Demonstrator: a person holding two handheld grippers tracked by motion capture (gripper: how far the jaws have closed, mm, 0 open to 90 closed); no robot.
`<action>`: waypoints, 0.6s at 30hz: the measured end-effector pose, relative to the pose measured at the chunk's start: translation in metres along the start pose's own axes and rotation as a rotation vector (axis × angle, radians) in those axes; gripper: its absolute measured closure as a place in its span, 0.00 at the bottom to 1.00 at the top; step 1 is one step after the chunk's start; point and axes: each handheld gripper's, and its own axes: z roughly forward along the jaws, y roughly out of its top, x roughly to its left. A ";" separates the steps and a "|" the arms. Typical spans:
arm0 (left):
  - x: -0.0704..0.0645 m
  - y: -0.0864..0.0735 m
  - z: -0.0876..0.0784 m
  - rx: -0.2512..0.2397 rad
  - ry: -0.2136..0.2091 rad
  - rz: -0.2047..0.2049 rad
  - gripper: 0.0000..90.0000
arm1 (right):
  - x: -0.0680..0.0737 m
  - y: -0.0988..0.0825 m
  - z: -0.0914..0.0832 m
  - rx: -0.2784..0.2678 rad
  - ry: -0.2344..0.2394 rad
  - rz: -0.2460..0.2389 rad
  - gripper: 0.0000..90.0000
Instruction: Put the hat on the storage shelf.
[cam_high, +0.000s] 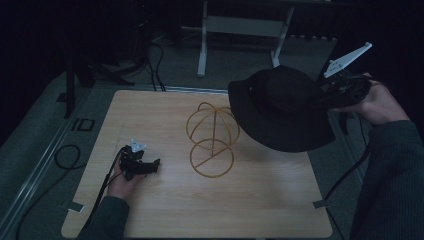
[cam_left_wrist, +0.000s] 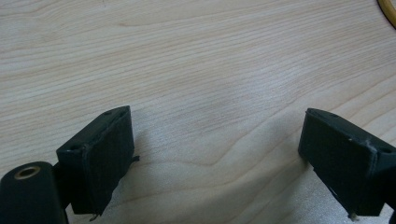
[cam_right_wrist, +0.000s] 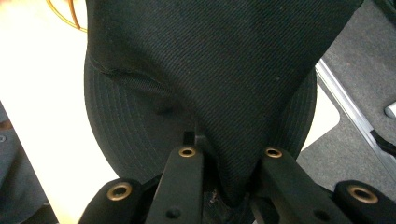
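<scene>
A black bucket hat (cam_high: 280, 107) hangs in the air over the table's right side, held by its crown in my right gripper (cam_high: 327, 95). In the right gripper view the jaws are shut on a pinched fold of the hat (cam_right_wrist: 224, 93), its brim spreading below. A gold wire hat stand (cam_high: 212, 137), a dome of hoops on a ring base, stands at the table's middle, just left of the hat. My left gripper (cam_high: 152, 166) rests low on the table at the left. Its jaws stand wide apart over bare wood (cam_left_wrist: 215, 140), nothing between them.
The light wooden table (cam_high: 165, 210) has tape marks at its front corners. A white table frame (cam_high: 240, 30) stands behind on the grey floor. Cables (cam_high: 65, 155) run along the floor at left. A sliver of the gold stand (cam_left_wrist: 388, 11) shows at the left gripper view's top right.
</scene>
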 end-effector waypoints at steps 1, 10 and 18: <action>0.000 0.000 0.000 0.000 0.000 0.000 0.12 | 0.000 0.000 -0.001 -0.001 -0.003 -0.002 0.95; 0.000 0.000 0.000 -0.001 0.000 0.000 0.12 | 0.003 0.004 -0.009 0.000 0.001 -0.010 0.95; 0.000 0.000 0.000 -0.001 0.000 -0.001 0.12 | 0.005 0.007 -0.014 -0.011 -0.001 -0.018 0.95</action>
